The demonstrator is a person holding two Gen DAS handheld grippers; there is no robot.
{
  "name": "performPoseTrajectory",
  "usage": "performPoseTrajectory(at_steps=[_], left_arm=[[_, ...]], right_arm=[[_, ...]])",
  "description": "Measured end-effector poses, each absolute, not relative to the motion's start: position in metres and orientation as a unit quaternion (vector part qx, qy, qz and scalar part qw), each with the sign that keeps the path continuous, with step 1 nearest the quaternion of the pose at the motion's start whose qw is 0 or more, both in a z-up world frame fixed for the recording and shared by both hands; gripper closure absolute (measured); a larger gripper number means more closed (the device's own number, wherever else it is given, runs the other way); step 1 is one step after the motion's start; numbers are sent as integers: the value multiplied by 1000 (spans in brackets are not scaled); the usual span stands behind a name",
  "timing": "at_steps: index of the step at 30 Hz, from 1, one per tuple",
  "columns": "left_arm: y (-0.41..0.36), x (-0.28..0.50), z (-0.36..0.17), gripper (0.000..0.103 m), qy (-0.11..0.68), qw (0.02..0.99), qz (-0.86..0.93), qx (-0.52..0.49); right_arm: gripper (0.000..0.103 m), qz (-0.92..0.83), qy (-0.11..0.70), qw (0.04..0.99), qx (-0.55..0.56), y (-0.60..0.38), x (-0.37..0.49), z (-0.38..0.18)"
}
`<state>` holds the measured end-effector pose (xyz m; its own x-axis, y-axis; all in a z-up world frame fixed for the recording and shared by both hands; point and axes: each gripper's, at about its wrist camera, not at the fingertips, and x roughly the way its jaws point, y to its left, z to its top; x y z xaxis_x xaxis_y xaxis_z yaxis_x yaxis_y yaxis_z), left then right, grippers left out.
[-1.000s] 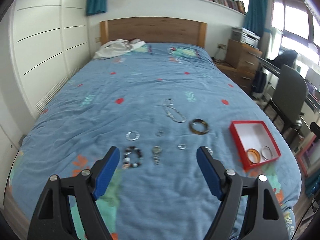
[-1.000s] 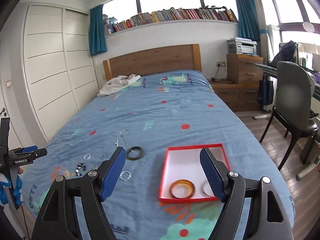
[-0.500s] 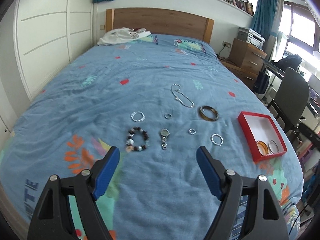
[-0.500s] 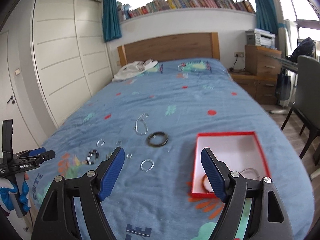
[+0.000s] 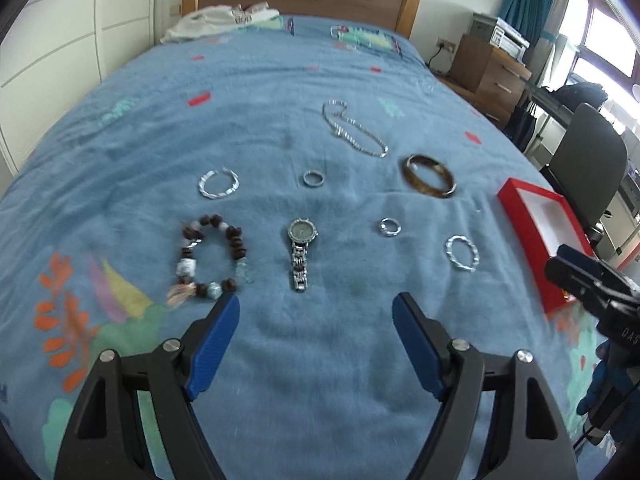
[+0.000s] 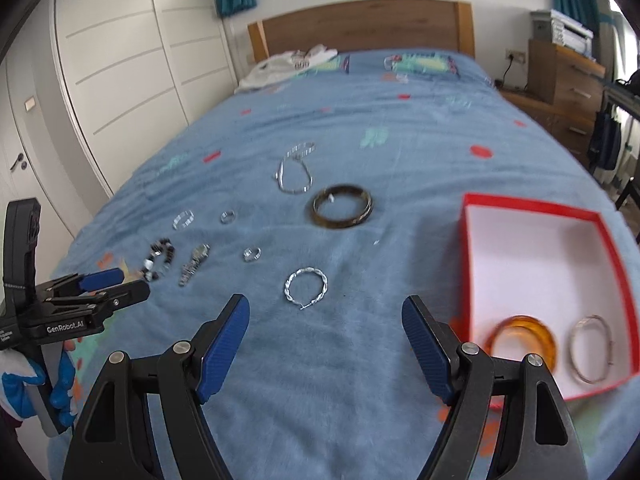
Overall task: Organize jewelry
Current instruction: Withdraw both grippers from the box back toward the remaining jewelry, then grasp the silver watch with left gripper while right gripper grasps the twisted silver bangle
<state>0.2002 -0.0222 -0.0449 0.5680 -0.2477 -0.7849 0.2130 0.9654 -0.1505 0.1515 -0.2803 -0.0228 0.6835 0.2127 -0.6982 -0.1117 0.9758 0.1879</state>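
Jewelry lies spread in loose rows on the blue bedspread [image 5: 280, 80], toward the foot of the bed, each piece apart from the next, which looks meant to let a gripper take one at a time. In the left wrist view there is a silver chain necklace [image 5: 352, 130] farthest up the bed, then a twisted silver bracelet [image 5: 218, 183], a small ring [image 5: 313, 178] and a dark brown bangle [image 5: 429, 176]. Nearer the foot lie a beaded bracelet [image 5: 210, 254], a wristwatch [image 5: 301, 250], a second ring [image 5: 389, 227] and a twisted silver hoop [image 6: 306, 286]. The red box [image 6: 470, 268] sits at the bed's right edge and holds an amber bangle [image 6: 522, 342] and a thin silver bangle [image 6: 592, 354], so sorting is probably early. The left gripper [image 5: 316, 320] is spread wide and empty, above the bedspread just short of the wristwatch. The right gripper [image 6: 325, 320] is likewise spread and empty, the hoop just beyond its tips, likely its next pick.
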Motion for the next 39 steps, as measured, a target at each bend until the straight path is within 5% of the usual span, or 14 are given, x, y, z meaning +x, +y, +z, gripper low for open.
performPoseTrajectory(at_steps=[12, 16, 24, 29, 39], left_arm=[[-32, 249, -83, 28, 469, 873, -131, -27], [-37, 254, -90, 38, 474, 872, -126, -10], [-39, 252, -93, 64, 472, 873, -126, 3], [-44, 248, -92, 93, 480, 865, -145, 1], [-47, 223, -78, 95, 480, 863, -155, -15]], right_arm=[[25, 140, 422, 895, 39, -255, 212, -70], [27, 141, 432, 890, 31, -253, 225, -79], [63, 146, 450, 881, 24, -251, 230, -89], [63, 148, 453, 879, 26, -250, 223, -89], [64, 161, 449, 878, 42, -249, 192, -79]])
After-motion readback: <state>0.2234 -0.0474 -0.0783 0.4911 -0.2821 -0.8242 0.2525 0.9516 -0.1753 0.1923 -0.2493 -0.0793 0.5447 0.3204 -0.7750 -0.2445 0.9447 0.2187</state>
